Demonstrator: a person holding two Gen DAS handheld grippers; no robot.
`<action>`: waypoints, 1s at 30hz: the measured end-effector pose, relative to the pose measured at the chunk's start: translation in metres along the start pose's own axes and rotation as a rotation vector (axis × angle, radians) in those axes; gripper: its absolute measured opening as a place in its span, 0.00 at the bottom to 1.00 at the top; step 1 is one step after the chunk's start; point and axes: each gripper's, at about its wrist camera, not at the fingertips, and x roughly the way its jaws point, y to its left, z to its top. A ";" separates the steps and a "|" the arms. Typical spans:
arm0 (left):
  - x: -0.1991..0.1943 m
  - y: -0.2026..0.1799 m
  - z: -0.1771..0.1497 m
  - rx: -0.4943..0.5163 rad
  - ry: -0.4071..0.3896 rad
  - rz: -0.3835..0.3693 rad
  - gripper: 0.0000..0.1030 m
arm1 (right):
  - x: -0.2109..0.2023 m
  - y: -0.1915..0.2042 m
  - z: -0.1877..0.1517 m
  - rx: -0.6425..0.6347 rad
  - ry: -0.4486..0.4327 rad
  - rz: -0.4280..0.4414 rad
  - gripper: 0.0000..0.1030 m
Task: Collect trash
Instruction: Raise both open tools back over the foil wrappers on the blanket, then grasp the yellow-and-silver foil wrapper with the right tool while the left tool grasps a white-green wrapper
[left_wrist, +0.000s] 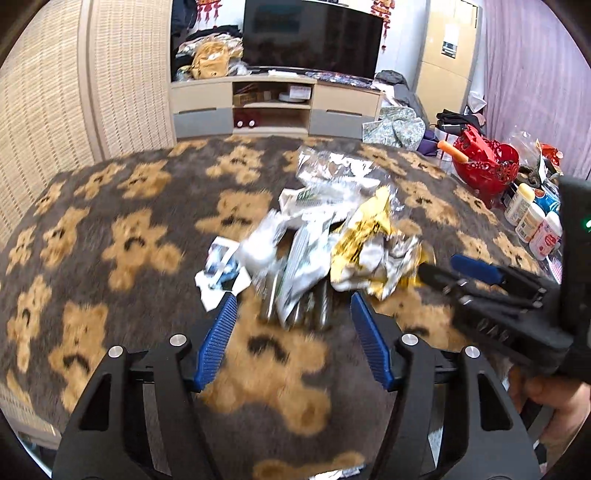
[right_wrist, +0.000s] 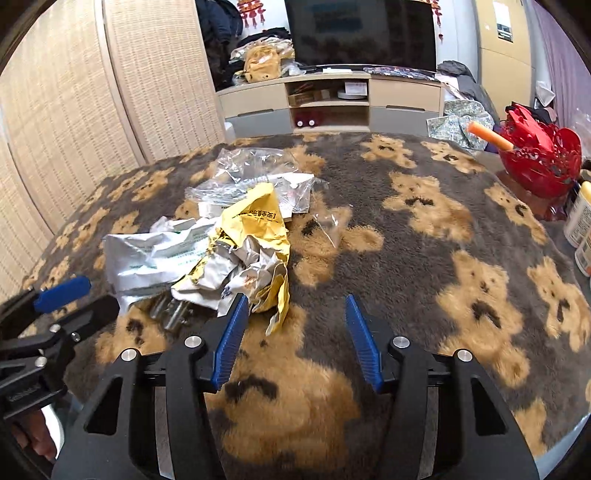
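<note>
A heap of trash lies on the bear-patterned blanket: a crumpled yellow wrapper (left_wrist: 373, 236) (right_wrist: 258, 225), white crumpled packets (left_wrist: 295, 254) (right_wrist: 155, 254), clear plastic bags (left_wrist: 332, 170) (right_wrist: 251, 170), a small printed paper (left_wrist: 221, 269) and silvery tubes (left_wrist: 314, 310) (right_wrist: 173, 314). My left gripper (left_wrist: 293, 306) is open, just short of the heap, with the tubes between its fingertips. My right gripper (right_wrist: 295, 306) is open and empty; its left finger (right_wrist: 236, 317) is at the yellow wrapper's near edge. The right gripper also shows in the left wrist view (left_wrist: 454, 269), beside the wrapper.
A red openwork basket (left_wrist: 487, 166) (right_wrist: 539, 162) with an orange stick stands at the blanket's right edge, with several bottles (left_wrist: 532, 218) beside it. A TV stand (left_wrist: 273, 103) and woven screens (left_wrist: 44, 110) stand behind. The left gripper shows at the right wrist view's left edge (right_wrist: 66, 295).
</note>
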 end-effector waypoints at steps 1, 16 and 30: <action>0.002 -0.001 0.003 0.001 -0.003 -0.002 0.58 | 0.003 0.000 0.001 0.004 0.006 0.007 0.54; 0.019 -0.007 0.008 0.045 0.017 -0.008 0.04 | 0.020 0.019 0.003 -0.060 0.031 0.050 0.14; -0.067 -0.020 -0.001 0.063 -0.085 -0.008 0.04 | -0.060 0.010 -0.004 -0.041 -0.045 0.024 0.13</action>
